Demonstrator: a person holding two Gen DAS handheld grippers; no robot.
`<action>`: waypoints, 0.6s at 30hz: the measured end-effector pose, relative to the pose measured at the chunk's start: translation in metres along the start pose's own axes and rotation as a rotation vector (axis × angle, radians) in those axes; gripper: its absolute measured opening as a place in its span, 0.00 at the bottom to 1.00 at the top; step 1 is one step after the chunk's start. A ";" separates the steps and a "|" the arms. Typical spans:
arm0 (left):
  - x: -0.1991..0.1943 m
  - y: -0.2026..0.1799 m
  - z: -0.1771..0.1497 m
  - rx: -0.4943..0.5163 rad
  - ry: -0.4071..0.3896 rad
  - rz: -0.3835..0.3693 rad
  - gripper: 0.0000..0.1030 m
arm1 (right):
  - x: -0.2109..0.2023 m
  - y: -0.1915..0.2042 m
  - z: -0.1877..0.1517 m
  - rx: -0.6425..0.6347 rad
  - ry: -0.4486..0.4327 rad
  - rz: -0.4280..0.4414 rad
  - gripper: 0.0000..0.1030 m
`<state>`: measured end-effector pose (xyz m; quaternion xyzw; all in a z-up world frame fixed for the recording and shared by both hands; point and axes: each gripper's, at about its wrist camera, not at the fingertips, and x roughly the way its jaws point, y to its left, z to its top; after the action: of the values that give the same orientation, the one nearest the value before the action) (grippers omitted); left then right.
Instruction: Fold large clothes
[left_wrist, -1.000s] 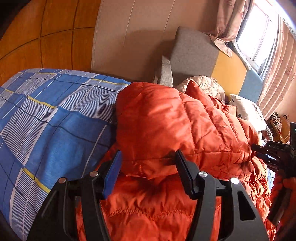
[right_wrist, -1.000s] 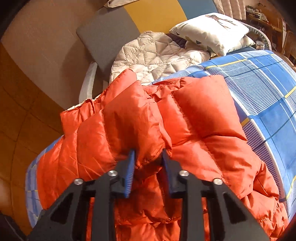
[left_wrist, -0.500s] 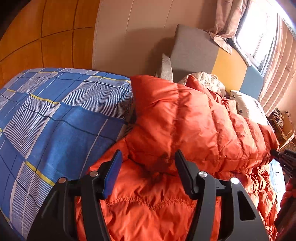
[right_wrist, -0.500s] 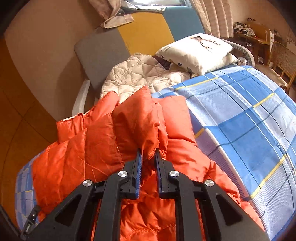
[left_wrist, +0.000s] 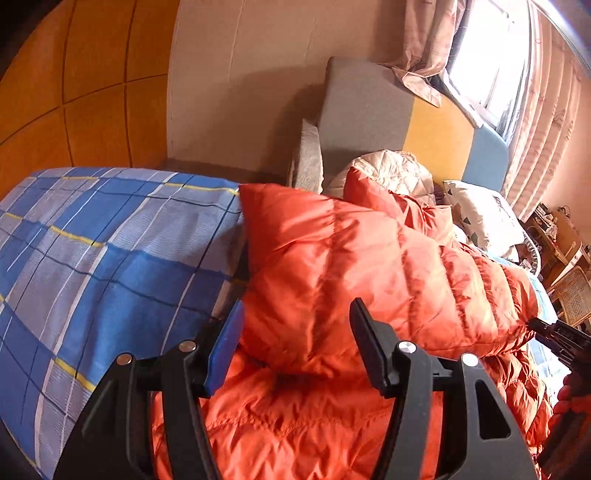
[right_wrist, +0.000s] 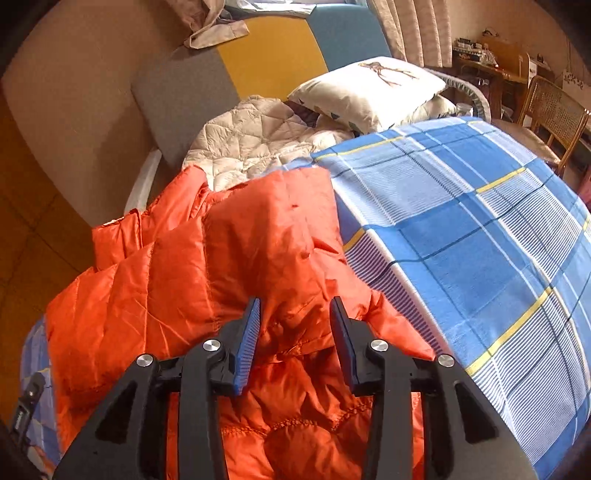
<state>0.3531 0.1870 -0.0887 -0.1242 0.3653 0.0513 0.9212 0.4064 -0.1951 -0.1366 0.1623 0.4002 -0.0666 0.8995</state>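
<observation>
Right wrist view: my right gripper (right_wrist: 293, 332) is opening, letting go the orange jacket (right_wrist: 221, 273) folded on the bed (right_wrist: 480, 229); my left gripper (left_wrist: 295, 343) stands wide around its fold. Next I should smooth it flat.

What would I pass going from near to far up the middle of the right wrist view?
The right gripper, jaws opening around a fold of the orange puffer jacket → cream quilted blanket → grey, yellow and blue headboard.
</observation>
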 end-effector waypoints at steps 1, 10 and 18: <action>0.001 -0.002 0.002 0.002 -0.001 -0.004 0.57 | -0.005 0.001 0.002 -0.013 -0.019 -0.012 0.38; 0.020 -0.018 0.025 0.018 0.006 -0.040 0.58 | -0.009 0.039 0.030 -0.126 -0.096 -0.020 0.56; 0.051 -0.025 0.049 0.040 0.029 -0.047 0.58 | 0.029 0.064 0.028 -0.208 -0.074 -0.075 0.56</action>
<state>0.4267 0.1757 -0.0845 -0.1153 0.3767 0.0204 0.9189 0.4618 -0.1449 -0.1255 0.0502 0.3772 -0.0644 0.9225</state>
